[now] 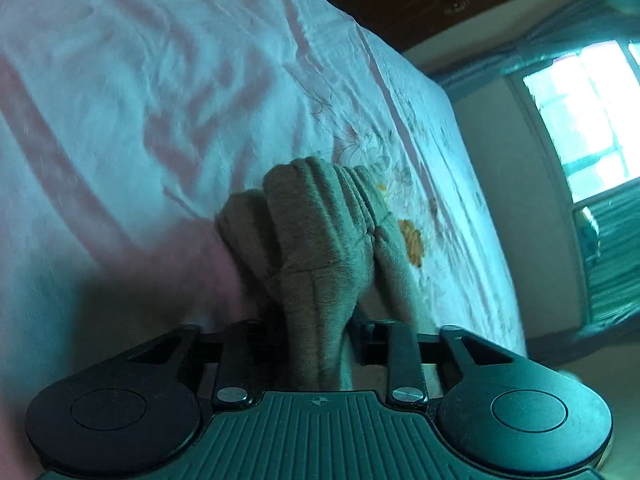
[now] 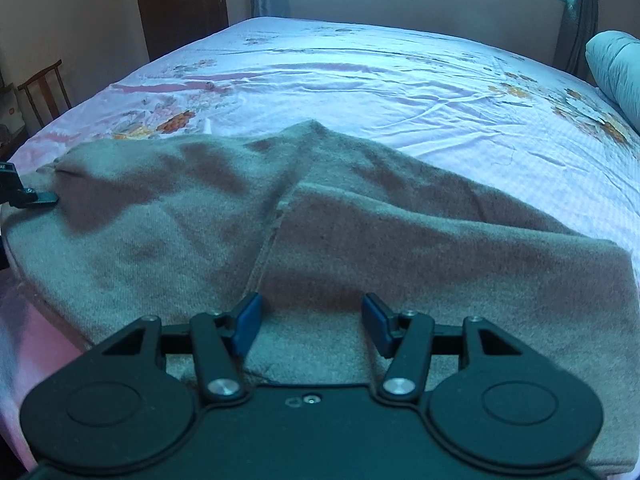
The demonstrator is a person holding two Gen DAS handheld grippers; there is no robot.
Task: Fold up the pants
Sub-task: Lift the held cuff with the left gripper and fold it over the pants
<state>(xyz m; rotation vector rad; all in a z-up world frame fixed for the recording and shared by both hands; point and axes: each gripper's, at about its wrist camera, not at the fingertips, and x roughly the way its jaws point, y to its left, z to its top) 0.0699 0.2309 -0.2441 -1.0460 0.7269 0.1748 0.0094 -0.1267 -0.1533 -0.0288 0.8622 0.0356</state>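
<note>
Grey-brown fleece pants (image 2: 360, 232) lie spread across the near part of the bed, one part overlapping another along a seam. My right gripper (image 2: 312, 324) is open, its blue pads (image 2: 248, 320) hovering just above the near edge of the pants, holding nothing. My left gripper (image 1: 316, 332) is shut on a bunched end of the pants (image 1: 316, 232), which rises gathered in folds in front of the camera. Its fingers are hidden by the cloth. The left gripper's tip also shows at the far left of the right wrist view (image 2: 28, 196), at the pants' left end.
The bed carries a pale pink floral sheet (image 2: 360, 76). A pillow (image 2: 616, 68) lies at the right edge. A wooden chair (image 2: 44, 88) and a dark door (image 2: 180, 4) stand to the left. A window (image 1: 584, 116) shows beyond the bed.
</note>
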